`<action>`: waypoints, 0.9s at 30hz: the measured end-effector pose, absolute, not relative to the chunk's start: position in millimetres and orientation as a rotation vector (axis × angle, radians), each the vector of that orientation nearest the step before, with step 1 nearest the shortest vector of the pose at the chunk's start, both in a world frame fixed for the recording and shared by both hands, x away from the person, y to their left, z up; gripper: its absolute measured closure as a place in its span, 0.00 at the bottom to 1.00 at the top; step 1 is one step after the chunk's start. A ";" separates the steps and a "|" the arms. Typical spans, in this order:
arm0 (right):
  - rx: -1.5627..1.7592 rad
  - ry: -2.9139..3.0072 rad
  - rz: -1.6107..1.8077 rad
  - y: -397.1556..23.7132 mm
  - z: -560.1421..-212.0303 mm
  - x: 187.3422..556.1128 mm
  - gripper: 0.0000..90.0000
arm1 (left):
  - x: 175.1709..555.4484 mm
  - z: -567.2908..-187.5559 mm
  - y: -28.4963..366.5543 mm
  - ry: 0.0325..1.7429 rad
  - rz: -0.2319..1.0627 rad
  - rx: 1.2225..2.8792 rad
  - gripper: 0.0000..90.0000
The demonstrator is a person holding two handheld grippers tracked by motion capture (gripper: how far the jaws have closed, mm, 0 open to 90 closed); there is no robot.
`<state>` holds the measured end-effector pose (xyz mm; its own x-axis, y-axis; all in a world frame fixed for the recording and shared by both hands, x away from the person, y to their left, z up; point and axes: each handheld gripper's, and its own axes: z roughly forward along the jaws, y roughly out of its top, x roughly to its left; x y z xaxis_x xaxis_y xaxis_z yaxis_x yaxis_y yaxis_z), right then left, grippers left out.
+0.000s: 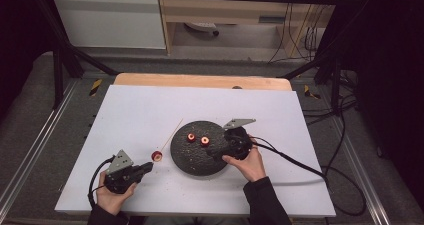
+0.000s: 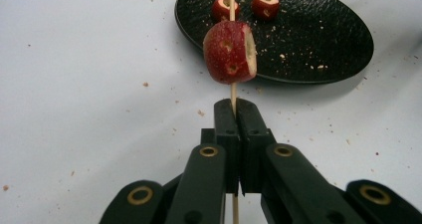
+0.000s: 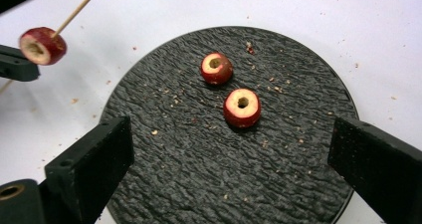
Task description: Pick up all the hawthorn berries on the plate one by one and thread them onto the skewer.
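At the near edge of the table (image 1: 150, 195) both hands come in, with much free white surface around them. The left gripper (image 1: 146, 168) is pressed together on a skewer (image 2: 232, 92), which carries one red fruit piece (image 2: 230, 52) just beyond the jaws, left of the plate (image 1: 190, 162). The skewer's far end is cut off in the left gripper view. The right gripper (image 3: 229, 164) stands spread wide over the plate and holds nothing. Two more pieces (image 3: 242, 107) (image 3: 216, 68) lie near the plate's middle, among crumbs.
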<state>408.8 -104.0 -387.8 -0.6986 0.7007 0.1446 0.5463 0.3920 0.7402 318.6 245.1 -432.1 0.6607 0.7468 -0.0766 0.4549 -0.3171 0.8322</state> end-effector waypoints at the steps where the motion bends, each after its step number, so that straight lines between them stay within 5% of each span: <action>1: 1.112 2.467 1.172 -102.0 -386.7 411.6 0.07 | 318.6 -432.7 245.1 0.936 0.407 1.973 0.98; 27: 0.931 2.740 0.730 -52.2 -395.1 473.1 0.23 | 320.9 -437.1 246.5 0.949 0.402 1.986 0.98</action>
